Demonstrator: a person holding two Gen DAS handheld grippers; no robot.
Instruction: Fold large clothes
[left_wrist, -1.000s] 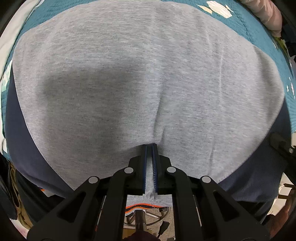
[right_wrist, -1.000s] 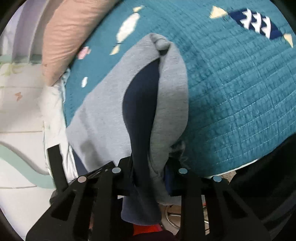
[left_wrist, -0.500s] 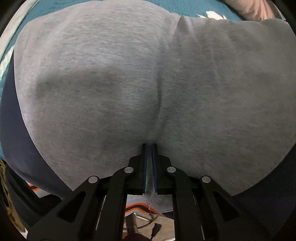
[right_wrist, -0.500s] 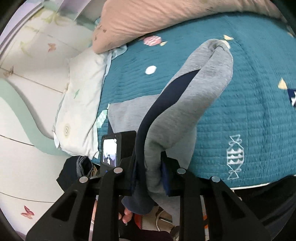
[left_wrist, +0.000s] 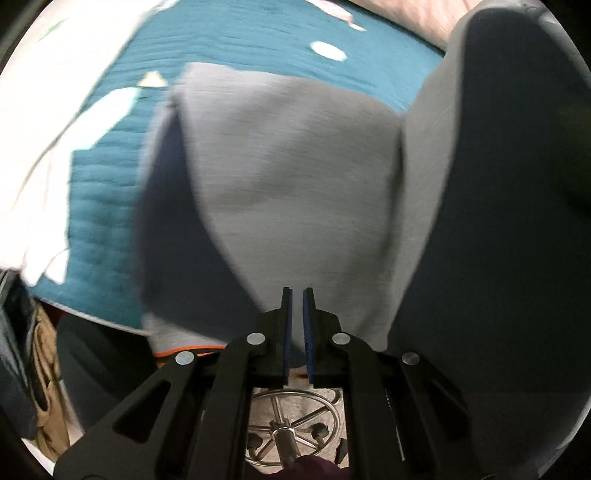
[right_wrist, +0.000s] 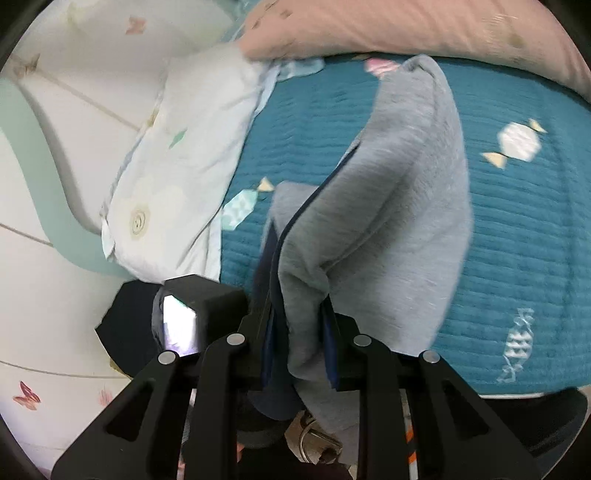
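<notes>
garment on quilt, pillows behind and left

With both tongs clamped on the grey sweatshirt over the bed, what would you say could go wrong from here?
1. The left tongs pinch only a thin edge of the sweatshirt, so a pull may slip it free.
2. The right tongs hold a thick bunch with a navy layer, so the fold could land crooked on the quilt.

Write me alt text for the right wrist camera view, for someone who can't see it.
The right gripper is shut on a bunched fold of a grey and navy garment, lifted over a teal quilted bedspread. A pale pillow and a pink pillow lie at the bed's far side.
</notes>
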